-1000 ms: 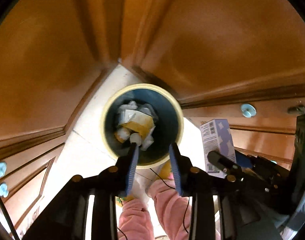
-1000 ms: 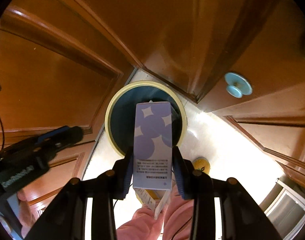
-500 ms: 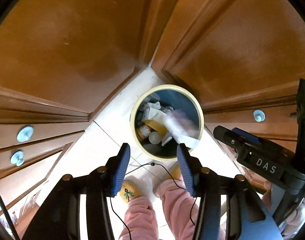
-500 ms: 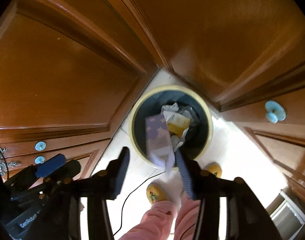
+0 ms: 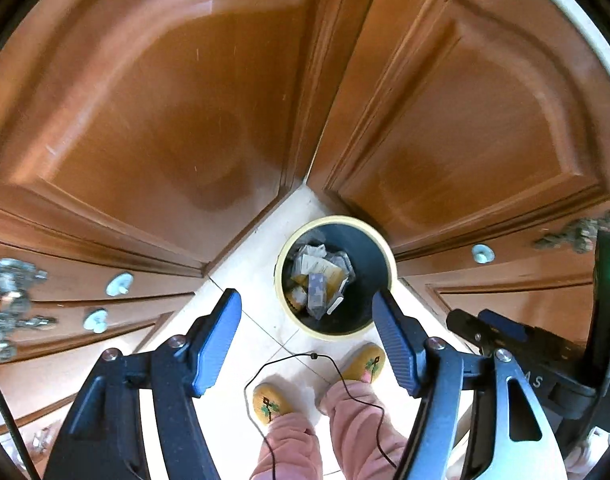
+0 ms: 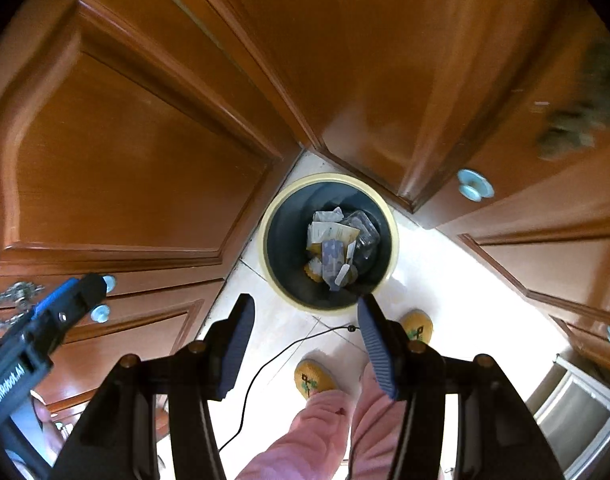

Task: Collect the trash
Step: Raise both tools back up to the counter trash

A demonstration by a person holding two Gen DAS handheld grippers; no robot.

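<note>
The left tool (image 5: 307,332) has just been opening; its jaws stand apart with nothing between them. The right tool (image 6: 305,330) also gapes empty. Both point down over the trash bin (image 6: 271,220) on the floor. The purple carton (image 6: 332,258) lies inside among crumpled wrappers.

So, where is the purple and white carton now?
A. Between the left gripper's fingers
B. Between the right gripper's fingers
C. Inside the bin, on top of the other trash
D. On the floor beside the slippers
C: the carton lies in the bin on the other trash, and both grippers are empty.
</note>
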